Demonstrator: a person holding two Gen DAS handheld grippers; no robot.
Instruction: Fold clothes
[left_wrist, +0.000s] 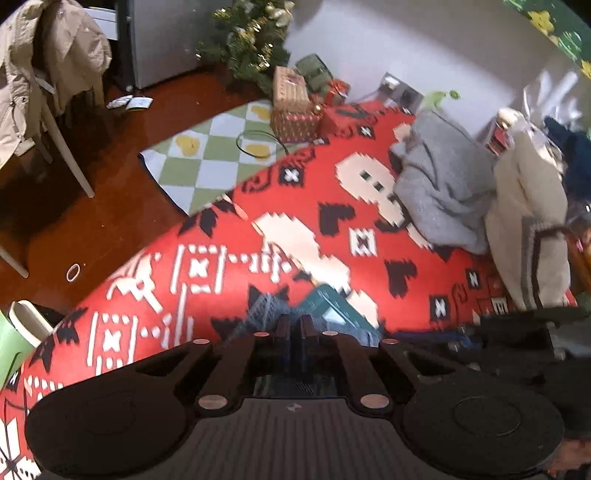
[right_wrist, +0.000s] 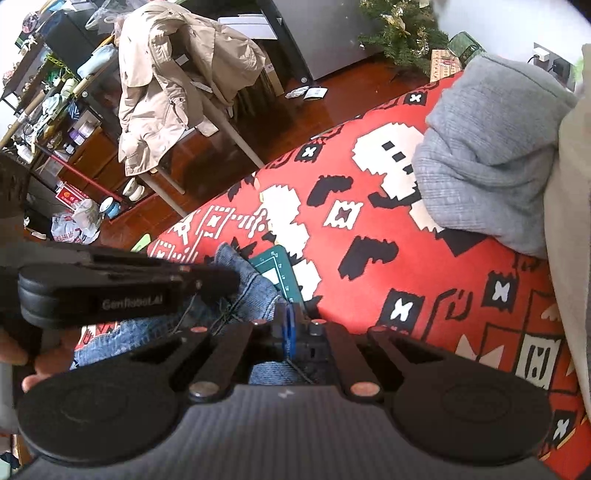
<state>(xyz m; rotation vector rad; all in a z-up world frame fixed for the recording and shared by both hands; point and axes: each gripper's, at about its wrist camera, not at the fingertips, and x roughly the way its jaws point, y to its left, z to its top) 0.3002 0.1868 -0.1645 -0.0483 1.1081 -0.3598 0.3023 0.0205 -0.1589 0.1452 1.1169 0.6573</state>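
One blue denim garment (right_wrist: 255, 288), one folded grey knit sweater (left_wrist: 439, 184), one cream knit cardigan (left_wrist: 528, 221), one green cutting mat (right_wrist: 275, 267).

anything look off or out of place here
A green cutting mat lies on the red patterned cloth right beside the denim being folded, an odd thing among laundry. Papers also lie scattered on the wooden floor.

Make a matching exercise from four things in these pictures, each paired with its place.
1 denim garment
2 beige jacket
3 grey sweater
4 wrapped gifts

A draped over a chair
B piled on the red patterned cloth
C pinched in both grippers' fingers
D on the floor by the Christmas tree

Pairs: 1-C, 2-A, 3-B, 4-D
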